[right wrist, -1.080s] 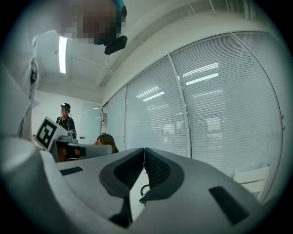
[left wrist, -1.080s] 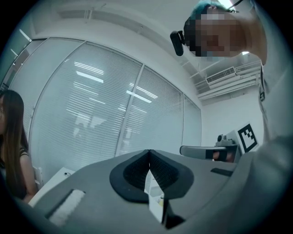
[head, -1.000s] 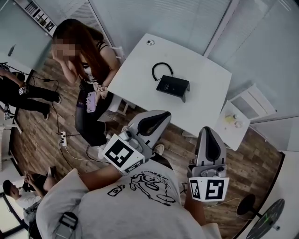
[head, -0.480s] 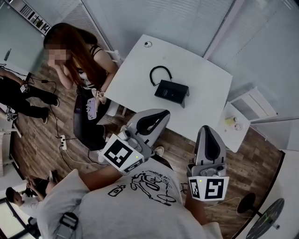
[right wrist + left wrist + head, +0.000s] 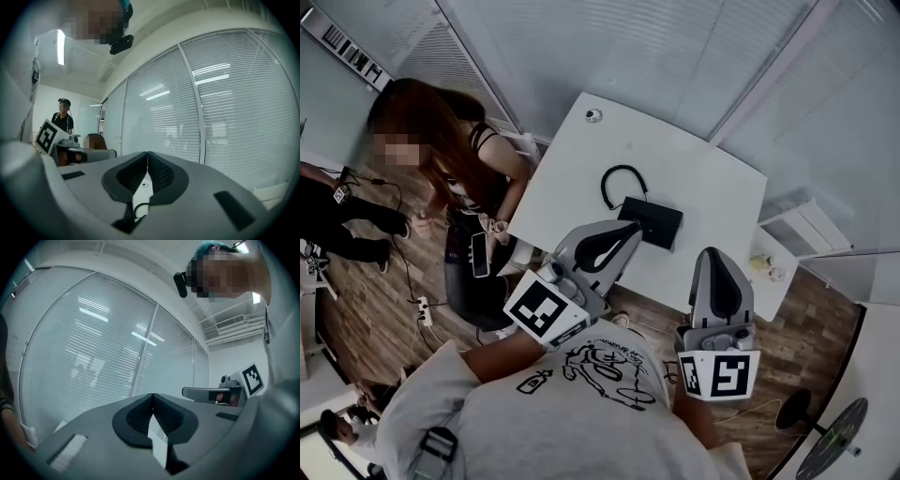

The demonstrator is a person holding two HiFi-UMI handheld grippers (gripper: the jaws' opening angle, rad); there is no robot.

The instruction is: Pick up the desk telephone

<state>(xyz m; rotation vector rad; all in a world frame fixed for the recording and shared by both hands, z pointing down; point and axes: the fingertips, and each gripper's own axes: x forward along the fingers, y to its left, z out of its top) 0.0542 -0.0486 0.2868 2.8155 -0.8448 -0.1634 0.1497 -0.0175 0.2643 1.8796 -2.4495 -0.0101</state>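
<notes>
A black desk telephone (image 5: 652, 221) lies on a white table (image 5: 703, 178), with its curled black cord (image 5: 621, 180) looping toward the table's far side. My left gripper (image 5: 632, 228) is shut and empty, its tip just short of the telephone's near left corner as the head view shows it. My right gripper (image 5: 715, 258) is shut and empty, held to the right over the table's near edge. Both point level toward the blinds. In the left gripper view the left gripper (image 5: 153, 397) shows closed jaws; the right gripper (image 5: 147, 154) does too in its own view. The telephone is hidden in both gripper views.
A person (image 5: 455, 178) with a phone in hand stands left of the table. A small round object (image 5: 594, 114) sits on the table's far corner. A low white stand (image 5: 769, 262) with small items is right of the table. Window blinds (image 5: 675, 56) run behind it. Another person (image 5: 63, 117) stands far off.
The table and telephone have come nearer in the head view as both grippers moved forward toward them. Both stayed shut. The person at the left shifted slightly.
</notes>
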